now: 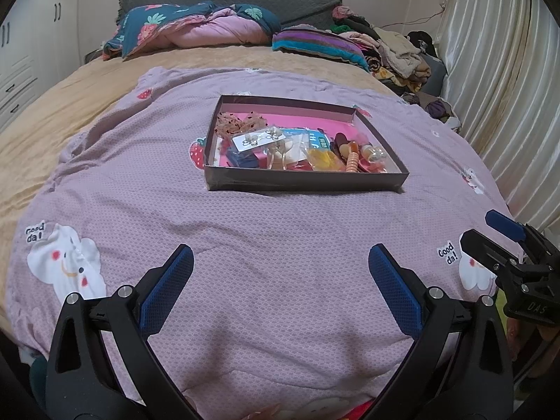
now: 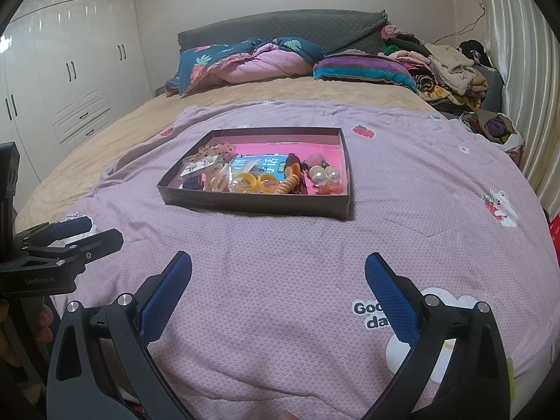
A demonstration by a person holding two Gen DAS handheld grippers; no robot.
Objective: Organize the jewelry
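A shallow dark box (image 1: 304, 179) (image 2: 252, 203) with a pink floor lies on the lilac quilt (image 1: 280, 224), well ahead of both grippers. Inside it are several pieces: an earring card (image 1: 260, 139), a brown scrunchie (image 1: 241, 122), yellow rings (image 2: 257, 182), an orange spiral tie (image 2: 288, 183), pearl balls (image 2: 323, 174) and a blue packet (image 2: 264, 164). My left gripper (image 1: 280, 260) is open over bare quilt. My right gripper (image 2: 278, 269) is open too and holds nothing; it also shows at the right edge of the left wrist view (image 1: 490, 231).
The quilt covers a tan bedspread (image 2: 105, 140). Folded bedding (image 1: 196, 28), a striped pillow (image 1: 315, 43) and a clothes pile (image 1: 399, 56) lie at the headboard. A curtain (image 1: 497, 87) hangs on the right, white wardrobes (image 2: 70, 70) stand on the left.
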